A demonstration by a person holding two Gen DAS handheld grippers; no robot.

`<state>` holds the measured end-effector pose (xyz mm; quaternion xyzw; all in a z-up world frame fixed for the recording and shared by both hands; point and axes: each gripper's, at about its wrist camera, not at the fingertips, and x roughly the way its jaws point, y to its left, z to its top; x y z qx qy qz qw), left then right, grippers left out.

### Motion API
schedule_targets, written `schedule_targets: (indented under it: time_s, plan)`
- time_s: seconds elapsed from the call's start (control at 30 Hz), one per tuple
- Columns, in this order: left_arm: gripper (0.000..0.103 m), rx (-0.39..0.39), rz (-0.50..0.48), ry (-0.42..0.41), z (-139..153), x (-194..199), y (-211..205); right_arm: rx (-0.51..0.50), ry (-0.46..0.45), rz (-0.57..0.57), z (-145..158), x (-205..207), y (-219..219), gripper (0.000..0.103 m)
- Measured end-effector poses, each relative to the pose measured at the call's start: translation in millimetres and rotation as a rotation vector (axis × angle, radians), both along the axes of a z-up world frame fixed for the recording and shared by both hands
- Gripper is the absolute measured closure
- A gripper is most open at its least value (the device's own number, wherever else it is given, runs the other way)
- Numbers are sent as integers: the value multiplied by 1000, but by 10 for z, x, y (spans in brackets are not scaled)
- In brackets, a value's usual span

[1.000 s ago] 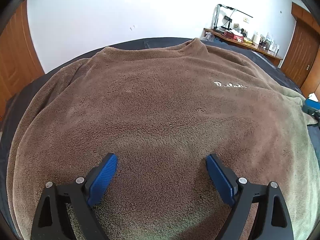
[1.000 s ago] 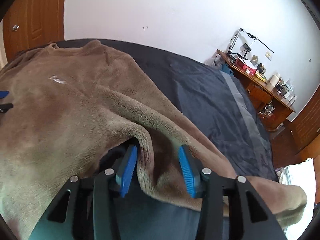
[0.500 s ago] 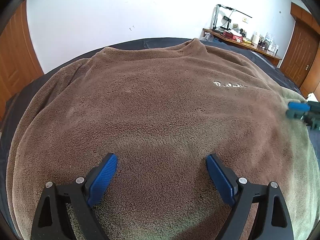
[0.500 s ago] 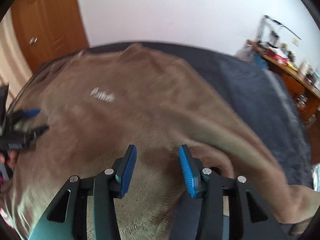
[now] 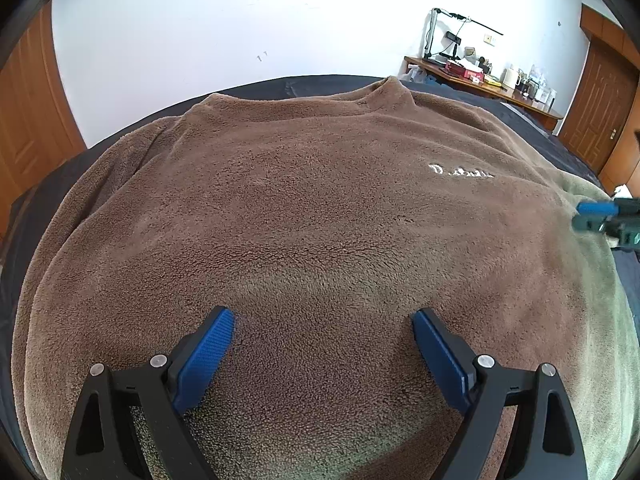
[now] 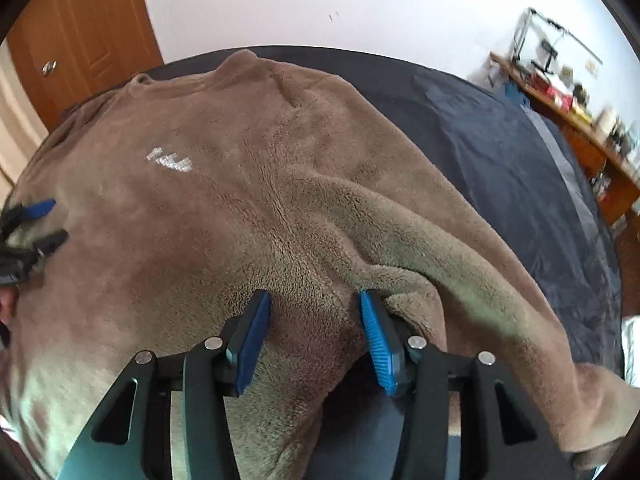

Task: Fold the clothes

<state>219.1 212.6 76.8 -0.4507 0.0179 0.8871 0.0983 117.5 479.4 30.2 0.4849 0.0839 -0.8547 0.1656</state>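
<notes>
Since a second ago the right gripper [image 6: 314, 332] has swung from the sleeve [image 6: 460, 248] onto the sweater [image 5: 320, 208] body, jaws part open with fleece bunched between them, not clamped. Left gripper [image 5: 324, 344] has not moved, jaws wide apart above the hem. Beyond, the sweater lies spread front-up across the bed [image 6: 500, 140], collar toward the far edge. For a clean fold, probably grip one seam, not a loose bunch.

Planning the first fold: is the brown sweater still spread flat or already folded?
Mostly spread: the brown sweater lies open, chest lettering showing, collar at the far end. Only the sleeve lies bunched.
</notes>
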Motion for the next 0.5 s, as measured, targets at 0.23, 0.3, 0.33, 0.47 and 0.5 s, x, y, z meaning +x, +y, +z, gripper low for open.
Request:
schedule_targets:
  time_s: [0.23,0.3,0.33,0.47,0.5]
  plan:
    - [11,-1,-2,1,-5,-6,-1,-82,12,-43,274,-375,-99,51]
    - [11,0,-2,1,-5,-6,0,-119,-14,-79,224,-594,-124,51]
    - [11,0,-1,1,-6,-8,4,-140,-30,-99,188,-709,-135,51]
    - [11,7,-2,2,-7,-10,3,-203,-86,-176,22,-1110,-177,51]
    - [11,13,-2,2,-4,-9,-8,-196,-91,-189,-28,-1160,-194,51]
